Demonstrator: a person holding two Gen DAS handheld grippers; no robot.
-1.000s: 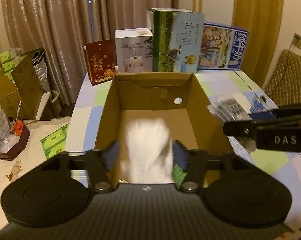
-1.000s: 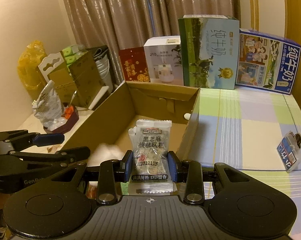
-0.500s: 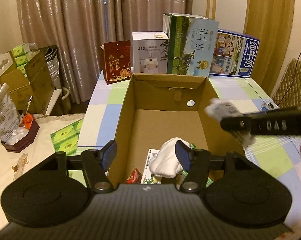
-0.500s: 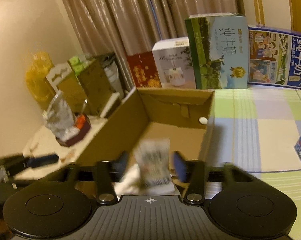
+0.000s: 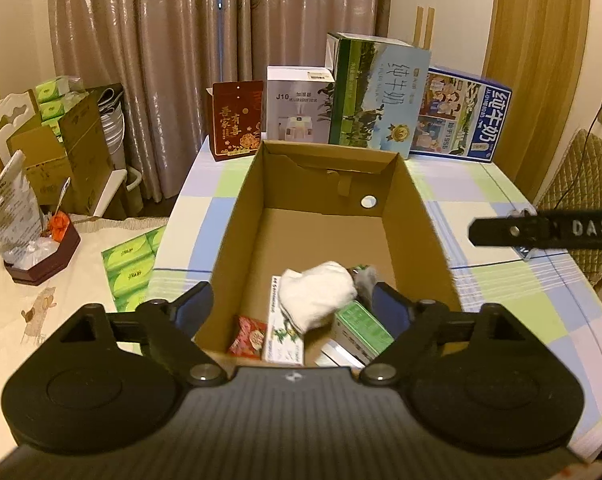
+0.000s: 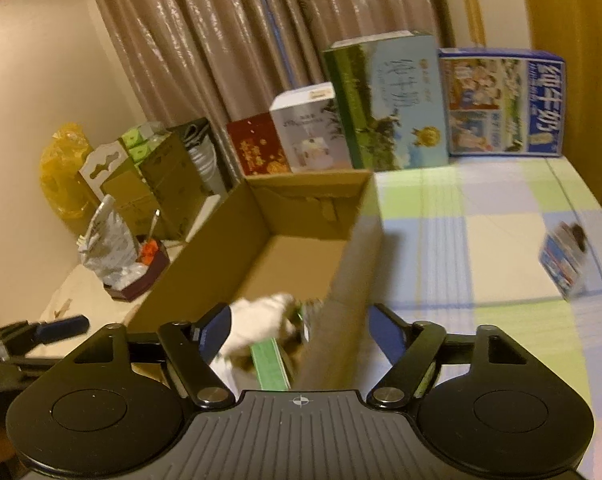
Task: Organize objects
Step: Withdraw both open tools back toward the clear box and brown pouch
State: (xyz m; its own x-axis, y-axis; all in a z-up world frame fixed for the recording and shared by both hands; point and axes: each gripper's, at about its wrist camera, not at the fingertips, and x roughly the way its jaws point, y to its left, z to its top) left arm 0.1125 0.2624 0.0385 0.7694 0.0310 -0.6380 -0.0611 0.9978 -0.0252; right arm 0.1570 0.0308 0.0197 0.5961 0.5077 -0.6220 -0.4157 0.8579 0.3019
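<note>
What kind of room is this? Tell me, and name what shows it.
Probably a room in a home: long beige pleated curtains behind a table with a pastel checked tablecloth, and household goods such as the tall green-and-blue milk carton box and green tissue packs.

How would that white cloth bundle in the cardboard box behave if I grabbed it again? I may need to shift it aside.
The white cloth bundle looks soft and crumpled, so it would probably sag and change shape when gripped. It seems light, draped loosely over the packets in the cardboard box. It probably won't roll, though a fold might snag a packet.
</note>
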